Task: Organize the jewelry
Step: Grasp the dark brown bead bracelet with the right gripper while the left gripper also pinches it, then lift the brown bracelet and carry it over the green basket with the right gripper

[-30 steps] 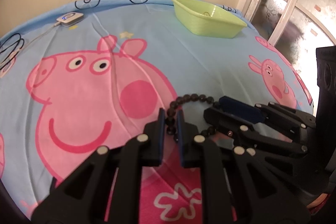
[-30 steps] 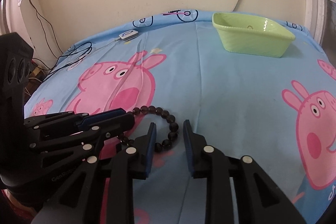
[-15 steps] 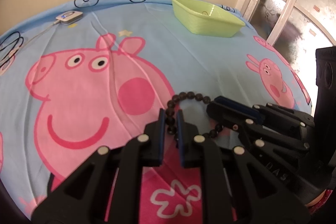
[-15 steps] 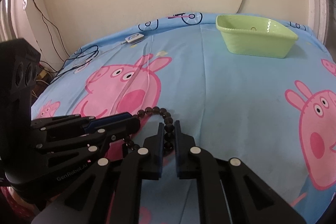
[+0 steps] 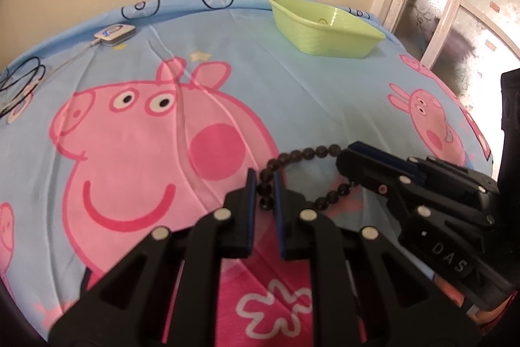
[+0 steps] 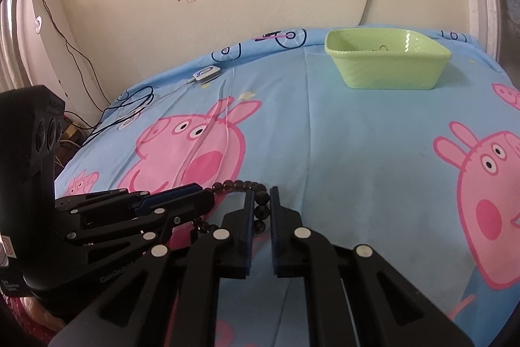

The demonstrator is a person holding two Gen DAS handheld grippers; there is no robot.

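Both tools angled down over the bed point(image 6: 373, 132), left tool point(image 5: 264, 184) clenched on dark bead bracelet point(image 5: 305, 152), right tool point(image 6: 262, 200) gripping its other side, green basket point(image 6: 386, 64) far off by the wall.

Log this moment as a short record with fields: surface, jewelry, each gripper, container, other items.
surface: cartoon-pig bedsheet, light blue
jewelry: dark bead bracelet, gripped at two places along its loop
left gripper: shut on the beads
right gripper: shut on the beads, jaws just closed
container: green basket, far side of the sheet, apart from both grippers; contents unclear
other items: small white device with a cable, near the wall
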